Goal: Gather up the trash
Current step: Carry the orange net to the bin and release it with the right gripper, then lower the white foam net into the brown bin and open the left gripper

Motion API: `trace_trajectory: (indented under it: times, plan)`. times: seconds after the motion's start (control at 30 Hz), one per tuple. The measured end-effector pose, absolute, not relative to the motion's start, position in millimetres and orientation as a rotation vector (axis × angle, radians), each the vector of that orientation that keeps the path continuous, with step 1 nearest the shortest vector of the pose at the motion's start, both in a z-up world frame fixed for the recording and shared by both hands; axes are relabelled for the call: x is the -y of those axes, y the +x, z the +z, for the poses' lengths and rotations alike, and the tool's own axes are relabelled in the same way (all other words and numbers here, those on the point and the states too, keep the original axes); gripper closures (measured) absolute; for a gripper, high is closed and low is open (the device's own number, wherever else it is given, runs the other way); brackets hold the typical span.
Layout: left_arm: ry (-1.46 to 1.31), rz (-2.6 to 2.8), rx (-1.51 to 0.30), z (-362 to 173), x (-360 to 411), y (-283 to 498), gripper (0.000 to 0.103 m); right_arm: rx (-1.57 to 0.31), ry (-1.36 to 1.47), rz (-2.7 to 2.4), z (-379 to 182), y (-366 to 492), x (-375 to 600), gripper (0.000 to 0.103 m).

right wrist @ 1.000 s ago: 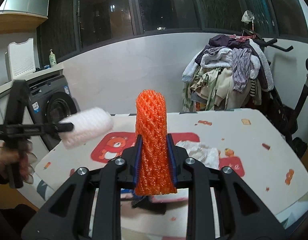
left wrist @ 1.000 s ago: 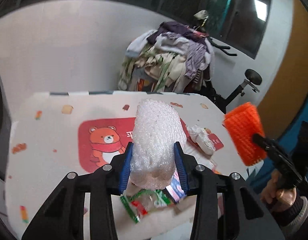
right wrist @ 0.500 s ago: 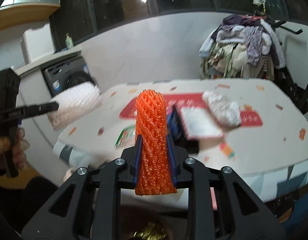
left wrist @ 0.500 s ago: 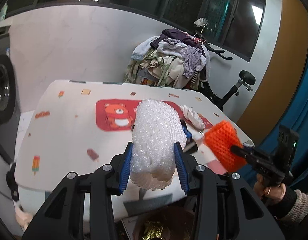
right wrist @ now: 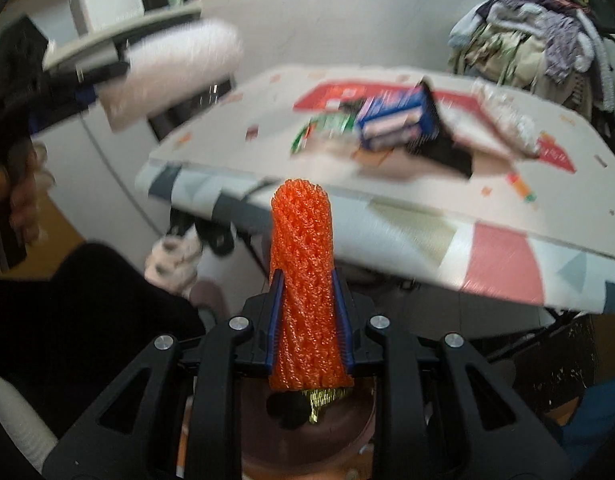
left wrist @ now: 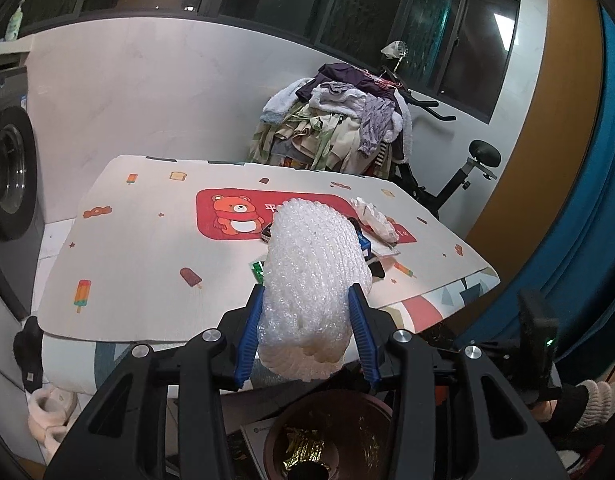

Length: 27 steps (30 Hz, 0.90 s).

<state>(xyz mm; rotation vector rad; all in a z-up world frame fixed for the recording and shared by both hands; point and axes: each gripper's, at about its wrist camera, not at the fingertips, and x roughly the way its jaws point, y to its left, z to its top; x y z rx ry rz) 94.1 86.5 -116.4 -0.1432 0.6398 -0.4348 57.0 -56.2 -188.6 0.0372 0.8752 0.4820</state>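
My left gripper (left wrist: 305, 320) is shut on a white foam net sleeve (left wrist: 313, 280), held in front of the table's near edge and above a brown trash bin (left wrist: 327, 436) with a gold wrapper inside. My right gripper (right wrist: 307, 316) is shut on an orange foam net sleeve (right wrist: 303, 280), held low, directly over the same brown bin (right wrist: 307, 436). The left gripper with the white sleeve (right wrist: 175, 68) shows blurred at the upper left of the right wrist view. On the table (left wrist: 147, 264) lie a green wrapper (right wrist: 323, 128), a blue packet (right wrist: 395, 120) and crumpled white paper (left wrist: 373, 220).
A washing machine (left wrist: 7, 184) stands left of the table. A clothes pile (left wrist: 339, 128) on an exercise bike sits behind it. White slippers (left wrist: 51, 412) lie on the floor under the table's left corner. A blue curtain (left wrist: 579, 200) hangs on the right.
Both grippers have pulled back from over the table and dropped toward the bin, keeping their sleeves. The right gripper went lowest and is now below the table edge, over the bin.
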Motion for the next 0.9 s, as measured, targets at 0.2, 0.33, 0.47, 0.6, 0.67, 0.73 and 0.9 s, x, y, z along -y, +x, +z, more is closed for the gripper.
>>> trace_trajectory:
  times: [0.2, 0.33, 0.47, 0.6, 0.67, 0.73, 0.9]
  plan:
    - [-0.139, -0.452, -0.636, -123, -86, 86, 0.061, -0.967, -0.009, 0.505, -208, 59, 41, 0.071]
    - [-0.13, -0.47, -0.633, -128, -85, 82, 0.061, -0.981, -0.005, 0.497, -212, 61, 41, 0.049]
    - [-0.137, -0.483, -0.639, -133, -85, 80, 0.061, -0.96, 0.015, 0.482, -208, 64, 47, 0.032]
    - [-0.138, -0.512, -0.637, -139, -83, 75, 0.061, -0.85, 0.011, 0.431, -191, 66, 61, 0.01]
    - [-0.117, -0.546, -0.638, -144, -78, 71, 0.06, -0.779, -0.011, 0.401, -180, 66, 69, 0.006]
    - [-0.078, -0.593, -0.629, -151, -72, 67, 0.06, -0.712, -0.03, 0.365, -174, 66, 77, 0.006]
    - [-0.029, -0.639, -0.657, -177, -62, 64, 0.06, -0.659, 0.0, 0.243, -178, 64, 104, 0.006]
